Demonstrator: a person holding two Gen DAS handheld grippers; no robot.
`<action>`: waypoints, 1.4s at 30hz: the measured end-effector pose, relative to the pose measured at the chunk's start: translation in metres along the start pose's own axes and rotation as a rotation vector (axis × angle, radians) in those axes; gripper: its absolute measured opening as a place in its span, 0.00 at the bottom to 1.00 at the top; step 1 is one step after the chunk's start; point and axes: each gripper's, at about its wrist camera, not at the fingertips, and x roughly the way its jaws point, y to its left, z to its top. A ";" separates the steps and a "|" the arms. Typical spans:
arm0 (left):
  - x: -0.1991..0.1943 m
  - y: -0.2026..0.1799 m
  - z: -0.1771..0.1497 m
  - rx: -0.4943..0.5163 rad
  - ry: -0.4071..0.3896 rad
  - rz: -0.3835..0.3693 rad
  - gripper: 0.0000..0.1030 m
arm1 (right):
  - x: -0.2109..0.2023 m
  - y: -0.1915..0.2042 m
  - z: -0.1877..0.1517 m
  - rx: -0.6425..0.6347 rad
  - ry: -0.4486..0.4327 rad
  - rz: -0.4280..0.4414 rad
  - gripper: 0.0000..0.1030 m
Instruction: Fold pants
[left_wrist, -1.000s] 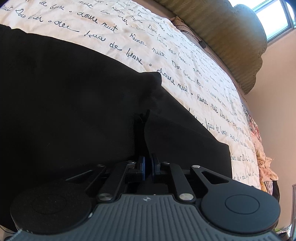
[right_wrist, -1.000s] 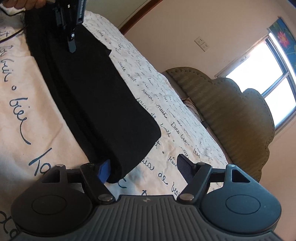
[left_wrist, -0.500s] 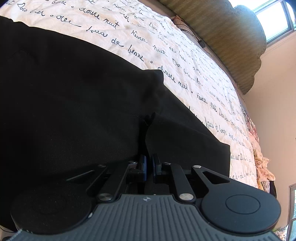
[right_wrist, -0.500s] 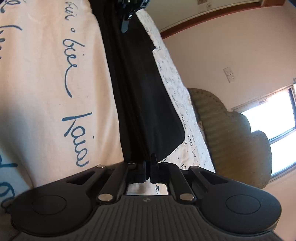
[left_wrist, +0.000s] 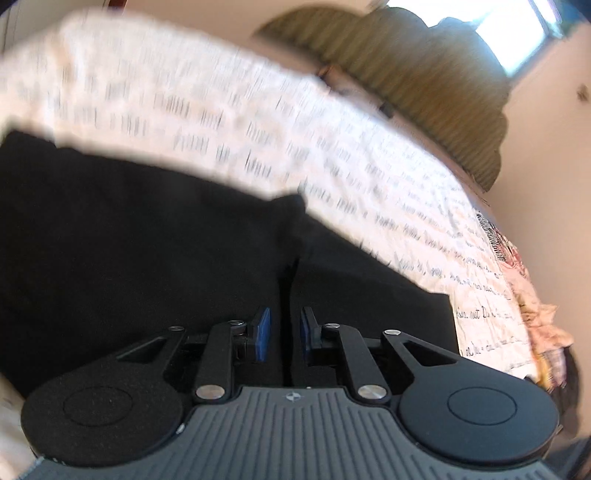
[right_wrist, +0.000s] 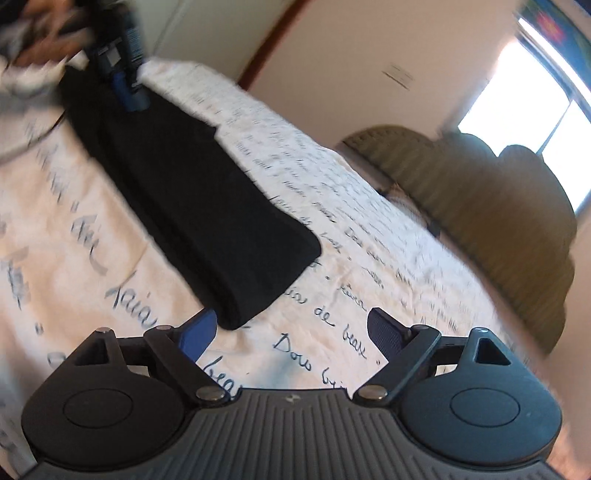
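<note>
Black pants (right_wrist: 207, 206) lie folded lengthwise in a long strip on the script-printed bedspread (right_wrist: 369, 258). My right gripper (right_wrist: 290, 332) hovers just short of their near end. Its jaws are opening wide, with only bedspread between them, and the left pad (right_wrist: 195, 332) is beside the hem corner. In the left wrist view the pants (left_wrist: 147, 258) fill the lower half. My left gripper (left_wrist: 284, 332) is over them with its jaws opening, and a loose ridge of black cloth runs into the gap without being pressed. The left gripper (right_wrist: 129, 92) also shows at the pants' far end.
An olive padded headboard (right_wrist: 480, 203) and a bright window (right_wrist: 535, 103) stand behind the bed. A person's hand (right_wrist: 33, 44) holds the left gripper at top left. A heap of pale cloth (left_wrist: 543, 332) lies at the bed's right edge.
The right gripper, shut on the pants' near end half a second ago, has let go, opened wide and drawn back. The left pads have parted and that hand has lifted a little.
</note>
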 end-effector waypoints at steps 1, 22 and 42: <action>-0.006 -0.008 -0.001 0.036 -0.032 0.009 0.20 | 0.001 -0.011 0.005 0.075 -0.010 0.009 0.87; 0.043 -0.055 -0.070 0.198 -0.049 -0.062 0.42 | 0.182 -0.058 0.057 0.799 0.213 0.328 0.87; -0.249 0.156 -0.092 -0.356 -0.636 0.465 0.68 | 0.115 0.222 0.234 -0.173 -0.139 0.510 0.88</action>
